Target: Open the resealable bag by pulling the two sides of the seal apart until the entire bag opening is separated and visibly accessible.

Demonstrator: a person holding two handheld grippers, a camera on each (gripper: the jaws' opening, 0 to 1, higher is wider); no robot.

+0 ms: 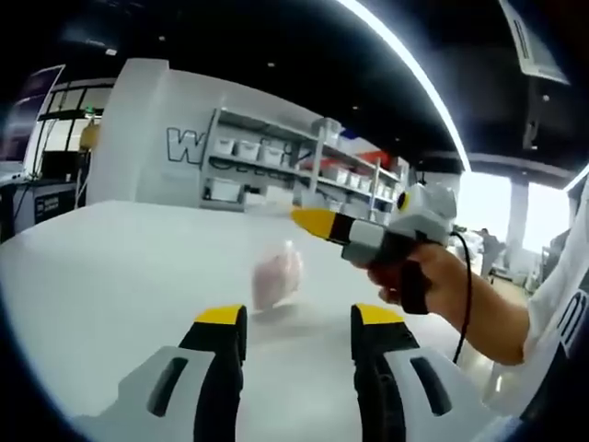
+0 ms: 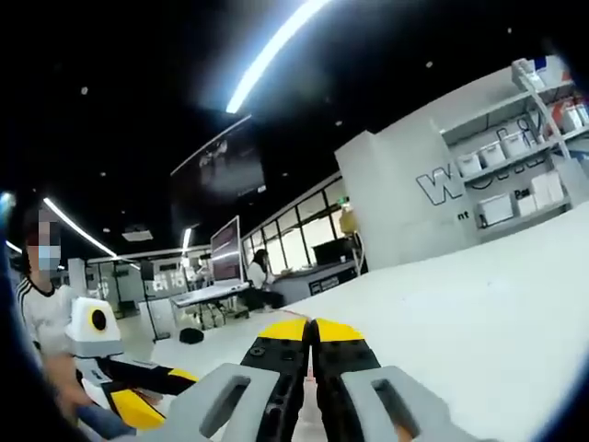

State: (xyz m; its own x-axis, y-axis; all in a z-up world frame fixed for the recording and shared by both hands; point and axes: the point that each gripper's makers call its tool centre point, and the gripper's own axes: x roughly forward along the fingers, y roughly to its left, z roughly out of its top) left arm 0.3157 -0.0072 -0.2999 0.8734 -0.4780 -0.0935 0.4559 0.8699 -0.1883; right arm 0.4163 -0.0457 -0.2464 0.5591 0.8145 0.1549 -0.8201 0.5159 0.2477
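A small translucent pinkish resealable bag point(image 1: 276, 276) lies on the white table point(image 1: 120, 276), a short way beyond my left gripper point(image 1: 299, 318). That gripper is open with nothing between its yellow-tipped jaws. My right gripper point(image 1: 311, 220) comes in from the right in a hand, hovering above and just right of the bag, apart from it. In the right gripper view my right gripper point(image 2: 309, 329) has its jaws pressed together over the bare table point(image 2: 479, 313); I see nothing held. The left gripper point(image 2: 152, 391) appears low at the left there.
Shelves with white bins point(image 1: 294, 166) stand behind the table against a white lettered wall point(image 1: 156, 138). Desks with monitors point(image 2: 225, 253) and a seated person point(image 2: 258, 272) are farther off. Another person point(image 2: 41, 304) is at the far left.
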